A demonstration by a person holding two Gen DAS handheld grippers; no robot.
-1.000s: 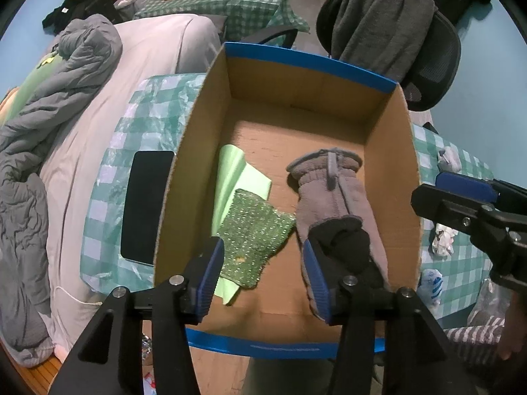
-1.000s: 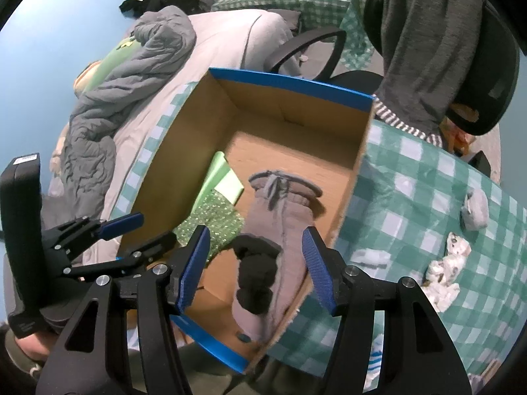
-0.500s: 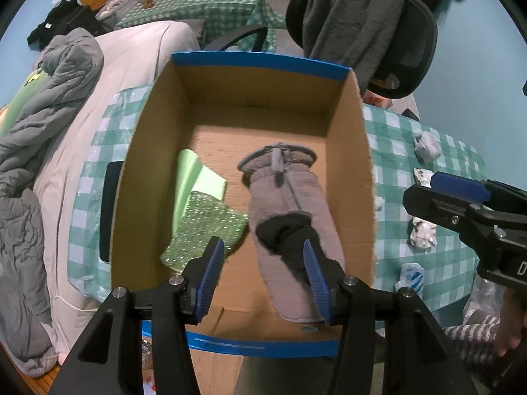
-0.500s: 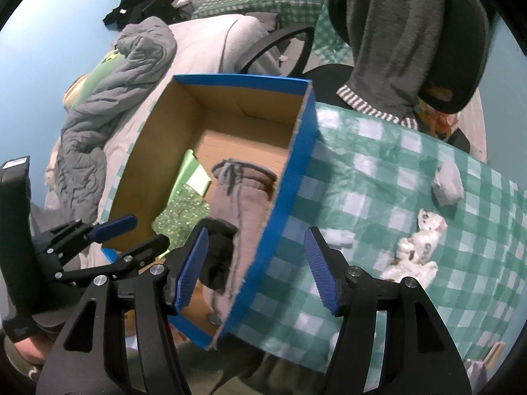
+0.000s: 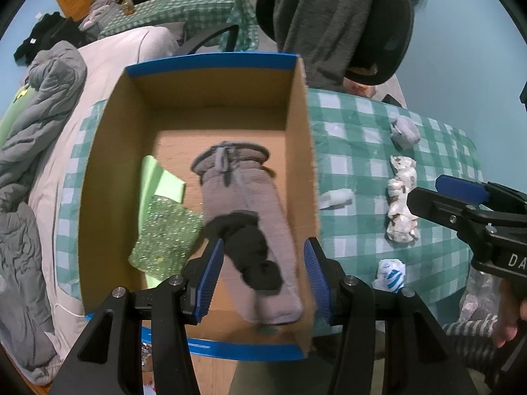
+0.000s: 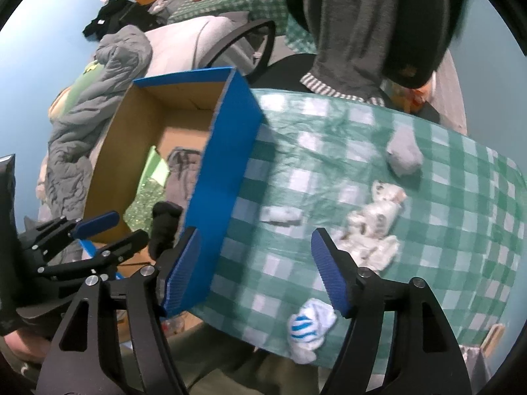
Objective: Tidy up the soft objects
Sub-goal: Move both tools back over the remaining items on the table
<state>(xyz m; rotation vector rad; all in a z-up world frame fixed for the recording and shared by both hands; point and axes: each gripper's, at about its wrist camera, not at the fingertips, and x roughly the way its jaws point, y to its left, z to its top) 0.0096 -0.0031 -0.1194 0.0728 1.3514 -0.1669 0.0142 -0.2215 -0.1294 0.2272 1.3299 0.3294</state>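
Now, the checked tablecloth point(image 6: 444, 197) fills the right half of my right wrist view; the cardboard box point(image 5: 296, 151) sits on it at centre-left of my left wrist view, already holding a grey glove point(image 5: 243, 197), a glittery green cloth point(image 5: 164, 233) and a pale green sheet point(image 5: 158, 177).

Left gripper point(image 5: 263, 273): fingers apart, nothing between them, low centre of frame above the glove's near end. Right gripper point(image 6: 255, 263): fingers apart, empty, low centre of its frame over the tablecloth beside the box's blue wall.

Loose soft things outside the box, largest first: a crumpled white patterned cloth point(image 6: 372, 230) just right of my right gripper's right finger, long axis from lower left to upper right; a blue-striped white sock point(image 6: 308, 332) below that finger; a grey bundle point(image 6: 403, 154) upper right; a small white roll point(image 6: 280, 214) ahead between the fingers.

Judgement: the right gripper is the nearer to all four; the roll lies crosswise to its reach.
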